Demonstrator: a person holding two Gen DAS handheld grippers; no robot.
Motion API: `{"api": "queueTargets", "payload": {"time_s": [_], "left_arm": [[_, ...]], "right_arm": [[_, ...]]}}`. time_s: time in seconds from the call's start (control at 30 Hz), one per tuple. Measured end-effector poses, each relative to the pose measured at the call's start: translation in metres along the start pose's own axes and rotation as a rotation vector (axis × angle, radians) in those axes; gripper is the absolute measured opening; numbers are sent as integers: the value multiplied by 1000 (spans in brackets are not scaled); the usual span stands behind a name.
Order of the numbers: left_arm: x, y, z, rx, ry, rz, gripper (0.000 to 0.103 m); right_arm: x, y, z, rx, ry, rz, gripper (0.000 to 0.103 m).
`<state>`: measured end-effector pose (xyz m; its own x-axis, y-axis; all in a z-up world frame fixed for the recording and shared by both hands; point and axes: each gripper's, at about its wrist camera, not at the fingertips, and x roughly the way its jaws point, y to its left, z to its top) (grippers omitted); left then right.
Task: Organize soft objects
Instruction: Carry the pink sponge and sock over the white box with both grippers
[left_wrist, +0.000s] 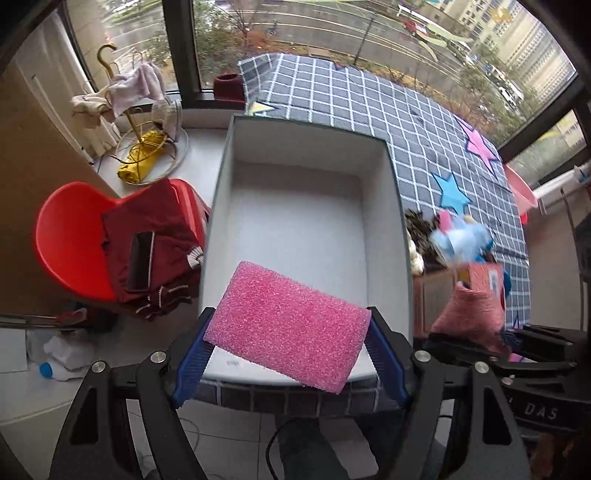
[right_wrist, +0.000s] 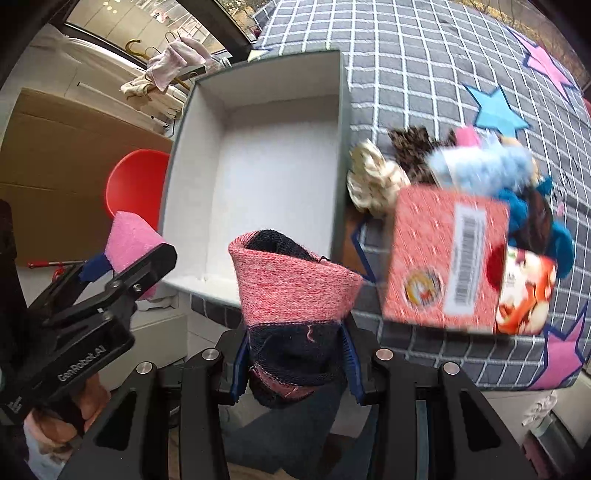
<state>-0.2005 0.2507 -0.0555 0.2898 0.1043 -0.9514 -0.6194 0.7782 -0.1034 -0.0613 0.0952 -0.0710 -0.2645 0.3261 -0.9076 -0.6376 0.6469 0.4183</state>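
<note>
My left gripper (left_wrist: 288, 332) is shut on a pink foam sponge (left_wrist: 288, 328), held tilted over the near end of an open white box (left_wrist: 314, 147) with nothing inside. In the right wrist view the same sponge (right_wrist: 127, 236) shows at the left, in the left gripper's black frame. My right gripper (right_wrist: 295, 354) is shut on a pink and navy knitted sock (right_wrist: 295, 291), held just short of the box's near right corner (right_wrist: 258, 291). The sock (left_wrist: 469, 314) also appears at the right of the left wrist view. A red card pack (right_wrist: 443, 258) lies right of it.
The box sits on a grey checked cloth (left_wrist: 369, 99) with star patches. A heap of soft things (right_wrist: 480, 166) lies right of the box: cream scrunchie, leopard piece, light blue fluff, teal scrunchie. A red chair (left_wrist: 74, 236) with dark red clothes stands left. Window sill with a wire rack behind.
</note>
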Motion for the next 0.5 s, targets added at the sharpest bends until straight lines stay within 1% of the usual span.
{"api": "queueTargets", "payload": {"time_s": [0.07,0.13,0.23,0.37,0.5], "left_arm": [[1,1,9,2,-11,16,80],[3,1,16,9,-20,33,80],[7,2,28,1,-27,39,80],[13,2,40,-9,-28,50,80],[19,0,52,-11,-25,59,80]], "right_arm": [[-4,6,8,-28,-23,-22,43],[-8,11,17,-41,-39,-25,43],[-11,16,31,-47,-56,-30,43],[-17,22,44,-78,-74,-56,43],[-16,23,55,-84,-72,-56,43]]}}
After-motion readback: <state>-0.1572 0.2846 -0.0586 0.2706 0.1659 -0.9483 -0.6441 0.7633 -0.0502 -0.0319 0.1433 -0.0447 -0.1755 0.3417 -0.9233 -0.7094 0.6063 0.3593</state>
